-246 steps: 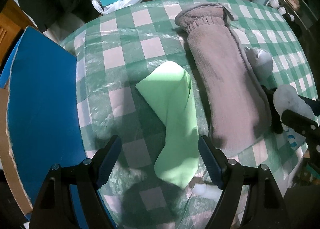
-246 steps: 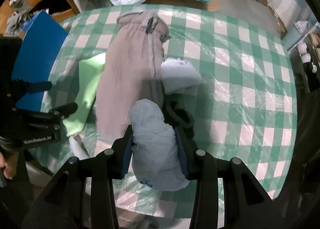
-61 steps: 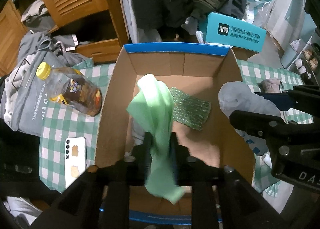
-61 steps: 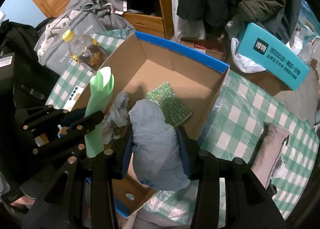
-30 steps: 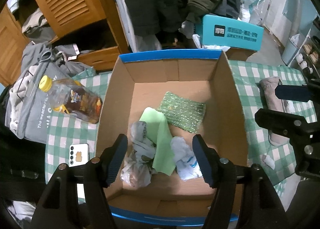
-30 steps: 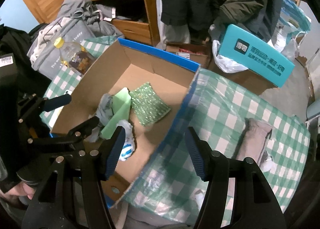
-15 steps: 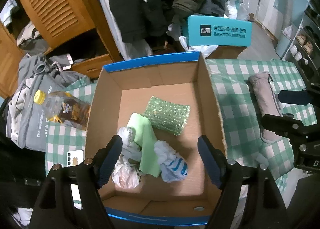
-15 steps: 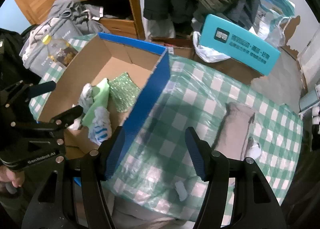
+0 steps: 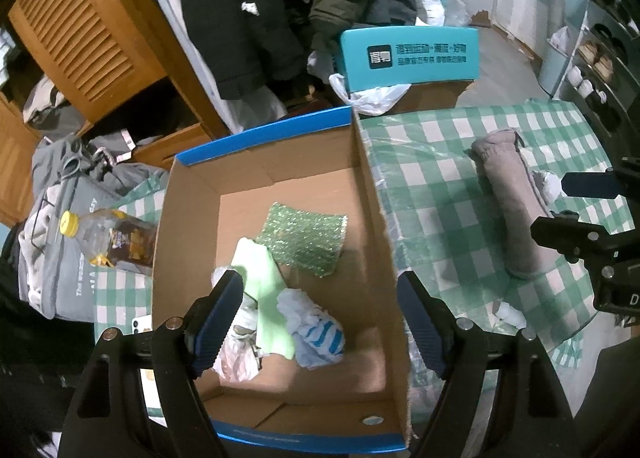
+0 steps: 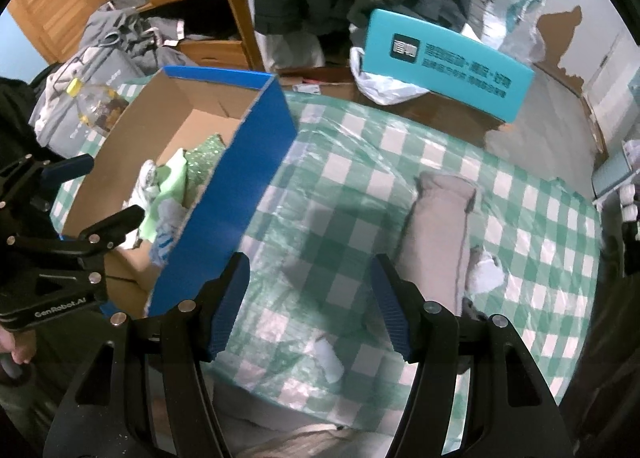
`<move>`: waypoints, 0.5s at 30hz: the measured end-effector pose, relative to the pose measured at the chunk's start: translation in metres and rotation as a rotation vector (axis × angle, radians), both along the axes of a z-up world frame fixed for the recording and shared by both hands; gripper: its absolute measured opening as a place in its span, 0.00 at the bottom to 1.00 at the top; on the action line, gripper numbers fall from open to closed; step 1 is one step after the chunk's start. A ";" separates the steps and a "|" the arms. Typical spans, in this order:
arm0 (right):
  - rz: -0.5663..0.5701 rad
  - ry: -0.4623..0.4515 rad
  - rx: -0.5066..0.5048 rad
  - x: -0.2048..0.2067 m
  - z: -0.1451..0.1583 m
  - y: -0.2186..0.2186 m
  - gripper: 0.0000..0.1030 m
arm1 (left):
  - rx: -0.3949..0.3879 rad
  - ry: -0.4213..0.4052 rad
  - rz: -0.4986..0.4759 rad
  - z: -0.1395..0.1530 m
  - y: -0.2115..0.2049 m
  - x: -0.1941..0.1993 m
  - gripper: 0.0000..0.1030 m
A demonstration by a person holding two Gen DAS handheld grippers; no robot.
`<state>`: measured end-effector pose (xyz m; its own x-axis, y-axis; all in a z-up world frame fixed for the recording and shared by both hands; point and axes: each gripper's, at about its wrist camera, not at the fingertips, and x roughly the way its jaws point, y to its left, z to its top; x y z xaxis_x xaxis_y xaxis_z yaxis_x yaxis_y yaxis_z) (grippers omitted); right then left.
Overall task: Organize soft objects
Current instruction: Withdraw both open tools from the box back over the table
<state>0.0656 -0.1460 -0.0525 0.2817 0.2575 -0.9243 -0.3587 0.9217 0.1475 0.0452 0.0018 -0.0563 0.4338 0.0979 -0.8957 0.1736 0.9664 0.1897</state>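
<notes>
A cardboard box (image 9: 372,186) with a blue rim holds a glittery green cloth (image 9: 304,238), a light green cloth (image 9: 264,298), a pale blue bundle (image 9: 316,330) and a whitish bundle (image 9: 236,354). My left gripper (image 9: 318,282) hangs open above them, holding nothing. A long grey plush roll (image 10: 436,226) lies on the green checked tablecloth (image 10: 360,178), with a small white item (image 10: 486,270) at its side. My right gripper (image 10: 310,270) stands open and empty over the cloth, left of the roll and just right of the box's blue wall (image 10: 240,186).
A yellow-capped bottle (image 9: 108,234) and a phone (image 9: 140,326) lie left of the box. A teal carton (image 9: 408,54), hanging coats and a wooden cabinet (image 9: 80,30) stand behind. A white scrap (image 10: 330,358) lies near the table's front edge.
Both grippers have moved to the right: the box slid left in both views, and the grey roll now lies ahead of the right gripper. The left jaws widened slightly. The box's contents stayed put.
</notes>
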 end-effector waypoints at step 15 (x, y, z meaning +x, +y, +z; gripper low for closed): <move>-0.084 -0.001 0.010 -0.004 -0.005 -0.054 0.63 | -0.010 0.039 -0.073 -0.005 -0.051 -0.002 0.79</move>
